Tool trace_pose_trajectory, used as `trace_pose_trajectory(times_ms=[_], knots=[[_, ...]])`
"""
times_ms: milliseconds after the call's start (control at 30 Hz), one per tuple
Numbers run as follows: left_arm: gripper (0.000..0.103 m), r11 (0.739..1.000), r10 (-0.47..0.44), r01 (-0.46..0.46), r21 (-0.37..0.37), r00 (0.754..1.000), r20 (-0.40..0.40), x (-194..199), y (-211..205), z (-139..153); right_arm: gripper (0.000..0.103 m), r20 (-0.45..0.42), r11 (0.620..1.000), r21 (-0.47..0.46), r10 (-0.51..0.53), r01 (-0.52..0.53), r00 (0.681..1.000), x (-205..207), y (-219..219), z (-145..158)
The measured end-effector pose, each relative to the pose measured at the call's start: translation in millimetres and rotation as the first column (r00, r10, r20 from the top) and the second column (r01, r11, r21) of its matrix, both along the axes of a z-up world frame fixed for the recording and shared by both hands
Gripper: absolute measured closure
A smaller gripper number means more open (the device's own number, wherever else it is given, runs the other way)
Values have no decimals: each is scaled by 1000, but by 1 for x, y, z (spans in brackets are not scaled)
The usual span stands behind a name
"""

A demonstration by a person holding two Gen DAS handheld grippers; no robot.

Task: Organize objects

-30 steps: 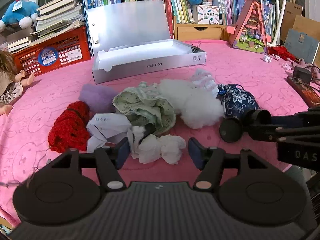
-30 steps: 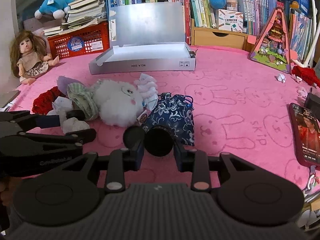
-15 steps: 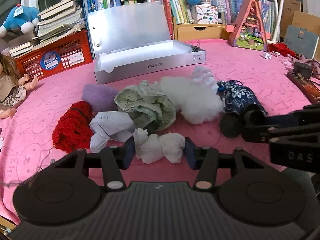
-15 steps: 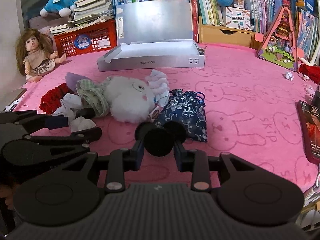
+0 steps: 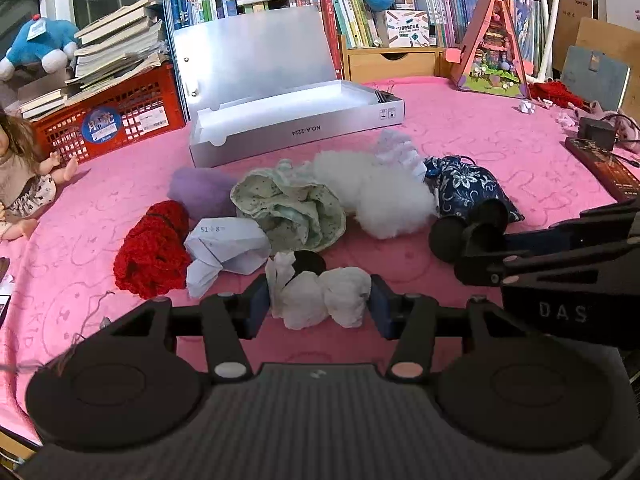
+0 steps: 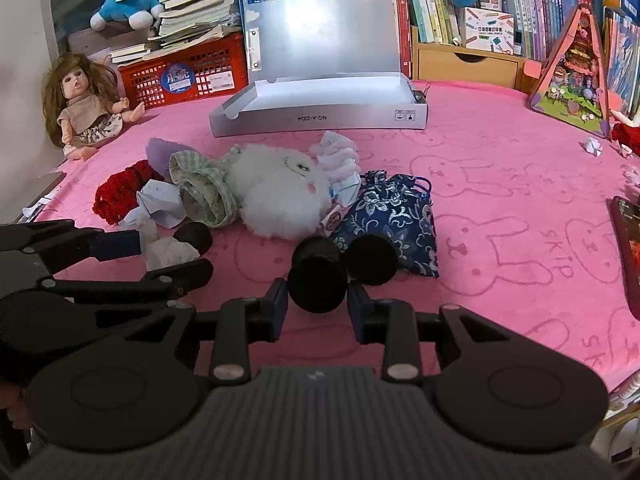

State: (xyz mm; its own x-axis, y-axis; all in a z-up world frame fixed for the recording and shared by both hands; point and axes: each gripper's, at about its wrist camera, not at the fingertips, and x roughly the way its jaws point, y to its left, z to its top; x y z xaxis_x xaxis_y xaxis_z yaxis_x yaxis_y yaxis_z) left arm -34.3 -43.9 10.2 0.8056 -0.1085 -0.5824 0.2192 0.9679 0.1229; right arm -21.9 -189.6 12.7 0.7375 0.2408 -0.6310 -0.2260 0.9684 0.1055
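Both claws are busy: the left gripper (image 5: 319, 305) has its blue pads squeezed onto a crumpled white tissue wad (image 5: 320, 296) low over the pink blanket (image 6: 500, 184), and the right gripper (image 6: 318, 305) is clamped on a black cylinder (image 6: 318, 280) with a second black cap (image 6: 372, 260) just beside it. Right behind sit a navy floral pouch (image 6: 392, 212), a fluffy white plush (image 6: 276, 196), a green checked cloth (image 5: 292, 208), folded paper (image 5: 228, 246) and red yarn (image 5: 154, 252). Further back, the open silver box (image 5: 296, 128) stands well apart from the pile.
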Motion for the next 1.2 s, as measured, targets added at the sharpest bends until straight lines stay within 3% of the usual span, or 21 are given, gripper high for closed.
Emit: trace_pose_trajectory(times_ms=[567, 1200], knots=[[50, 1000, 21, -21, -16, 1000, -11, -2, 3, 3, 65, 6, 1000, 4, 18, -18, 1000, 0, 7, 2], [50, 995, 13, -7, -103, 998, 56, 7, 15, 39, 66, 83, 999, 22, 33, -35, 996, 14, 6, 31]])
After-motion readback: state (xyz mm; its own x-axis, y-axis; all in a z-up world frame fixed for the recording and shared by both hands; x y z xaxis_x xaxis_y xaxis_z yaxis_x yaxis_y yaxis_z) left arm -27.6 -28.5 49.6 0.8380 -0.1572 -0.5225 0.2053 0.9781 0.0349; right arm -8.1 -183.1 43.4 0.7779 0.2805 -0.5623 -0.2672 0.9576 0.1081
